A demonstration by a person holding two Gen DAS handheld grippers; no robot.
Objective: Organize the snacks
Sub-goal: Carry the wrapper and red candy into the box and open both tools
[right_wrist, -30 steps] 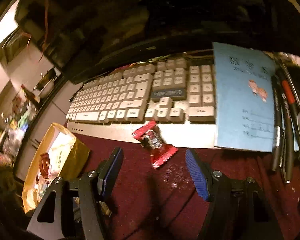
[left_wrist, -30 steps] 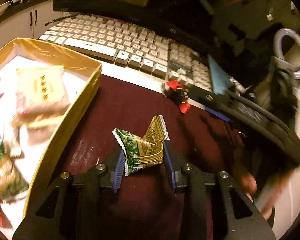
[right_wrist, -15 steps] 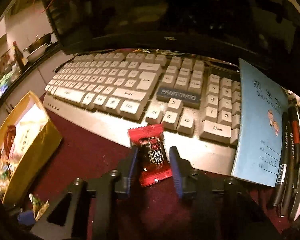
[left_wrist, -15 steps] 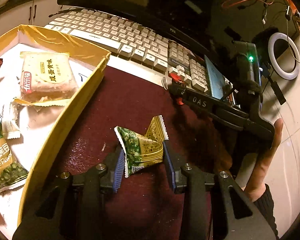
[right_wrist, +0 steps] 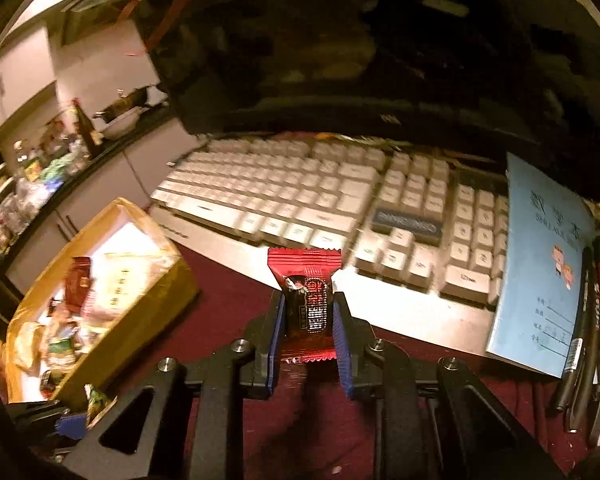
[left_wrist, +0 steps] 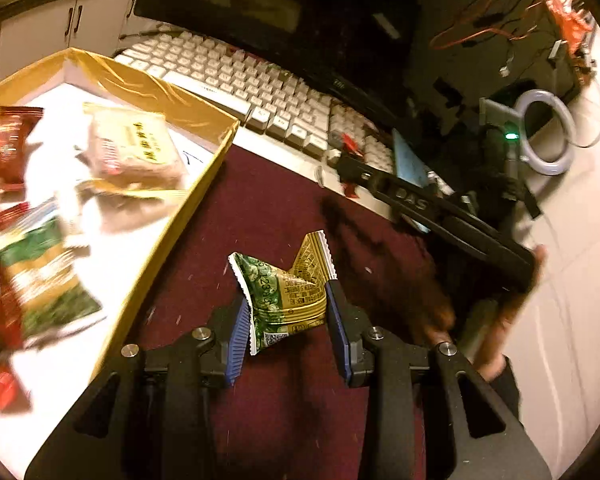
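A crumpled green and gold snack packet (left_wrist: 278,292) is held over the dark red mat, with my left gripper (left_wrist: 286,300) shut on it. To its left lies the gold-walled box (left_wrist: 168,240) with several snack packets on its white floor. In the right wrist view a red snack packet (right_wrist: 305,276) stands upright between the blue pads of my right gripper (right_wrist: 309,312). Those jaws are closing and the pads press on its sides. It hangs in front of the keyboard's near edge. The box (right_wrist: 140,312) is down to the left there.
A white keyboard (right_wrist: 300,200) runs across the back with a dark monitor behind it. A blue notebook (right_wrist: 548,272) lies on its right end, with pens (right_wrist: 592,320) beside it. A ring light (left_wrist: 548,132) is at the far right. A hand holds the right gripper.
My right gripper went from wide open to closed on the red packet and raised it from the keyboard's edge. My left gripper carried the green packet closer to the box.
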